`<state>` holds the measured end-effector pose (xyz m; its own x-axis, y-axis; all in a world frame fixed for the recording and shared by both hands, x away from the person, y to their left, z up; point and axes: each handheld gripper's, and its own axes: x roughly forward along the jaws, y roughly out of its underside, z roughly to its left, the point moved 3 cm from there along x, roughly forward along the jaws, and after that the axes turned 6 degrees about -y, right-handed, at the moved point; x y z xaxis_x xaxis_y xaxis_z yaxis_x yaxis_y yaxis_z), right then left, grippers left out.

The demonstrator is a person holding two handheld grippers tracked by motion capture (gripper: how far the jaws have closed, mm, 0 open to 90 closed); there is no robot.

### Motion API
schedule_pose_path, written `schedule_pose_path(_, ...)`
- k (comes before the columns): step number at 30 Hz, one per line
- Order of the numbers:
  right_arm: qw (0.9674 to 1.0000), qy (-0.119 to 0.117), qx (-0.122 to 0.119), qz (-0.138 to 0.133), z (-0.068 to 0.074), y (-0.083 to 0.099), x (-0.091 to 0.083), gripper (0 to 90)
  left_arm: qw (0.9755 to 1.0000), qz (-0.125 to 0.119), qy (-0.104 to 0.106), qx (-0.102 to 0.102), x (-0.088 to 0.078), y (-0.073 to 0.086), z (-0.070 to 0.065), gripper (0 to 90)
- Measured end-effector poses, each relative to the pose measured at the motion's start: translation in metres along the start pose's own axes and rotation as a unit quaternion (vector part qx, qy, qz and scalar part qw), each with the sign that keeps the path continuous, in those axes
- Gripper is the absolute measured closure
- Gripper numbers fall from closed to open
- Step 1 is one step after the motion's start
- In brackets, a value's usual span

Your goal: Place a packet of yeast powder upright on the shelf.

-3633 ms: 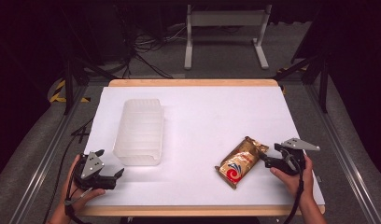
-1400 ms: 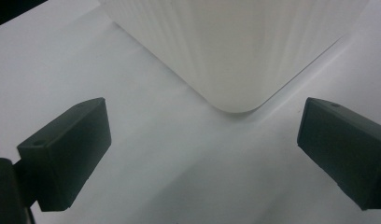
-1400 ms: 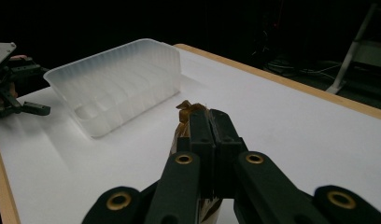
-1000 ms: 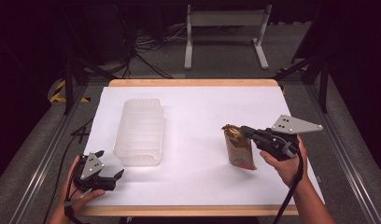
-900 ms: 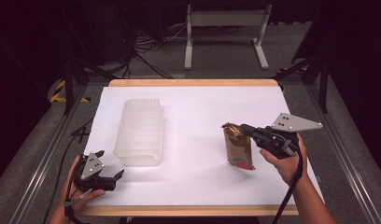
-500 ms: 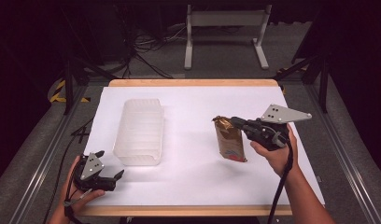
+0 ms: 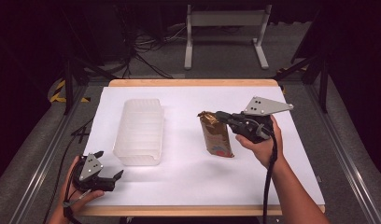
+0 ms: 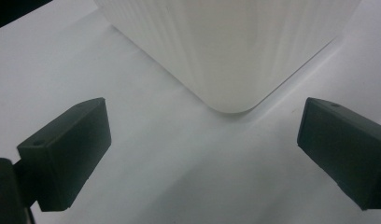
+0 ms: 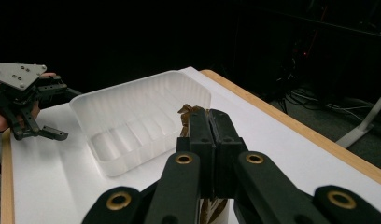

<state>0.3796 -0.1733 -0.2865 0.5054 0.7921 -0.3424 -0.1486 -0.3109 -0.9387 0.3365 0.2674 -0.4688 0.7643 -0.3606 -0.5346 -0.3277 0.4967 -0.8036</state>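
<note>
A brown and gold snack packet (image 7: 215, 136) hangs upright over the white table (image 7: 188, 186), right of centre. My right gripper (image 7: 220, 115) is shut on its crumpled top edge. In the right gripper view the closed jaws (image 9: 209, 122) pinch the packet top (image 9: 185, 112), with the clear plastic tub (image 9: 132, 116) beyond. The tub (image 7: 139, 130) stands open side up, left of centre. My left gripper (image 7: 109, 163) rests open at the front left, just short of the tub's near corner (image 8: 226, 46). Nothing lies between its jaws (image 8: 202, 154).
The left hand and its gripper (image 9: 39, 134) show far off in the right gripper view. A wooden rim (image 7: 193, 83) borders the table. Cables and a white stand (image 7: 226, 32) lie on the floor behind.
The packet lay flat at the front right at first. My right gripper has since lifted it and carried it left toward the tub. The left gripper stayed put.
</note>
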Motion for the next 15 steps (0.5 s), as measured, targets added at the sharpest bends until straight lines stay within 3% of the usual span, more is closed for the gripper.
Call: schedule_pose_path(15, 0.9995, -0.029, -0.015, -0.001, 0.01, -0.022, 0.039, 89.0, 1.0, -0.001, -0.002, -0.001, -0.001, 0.0, -0.001, 3.7)
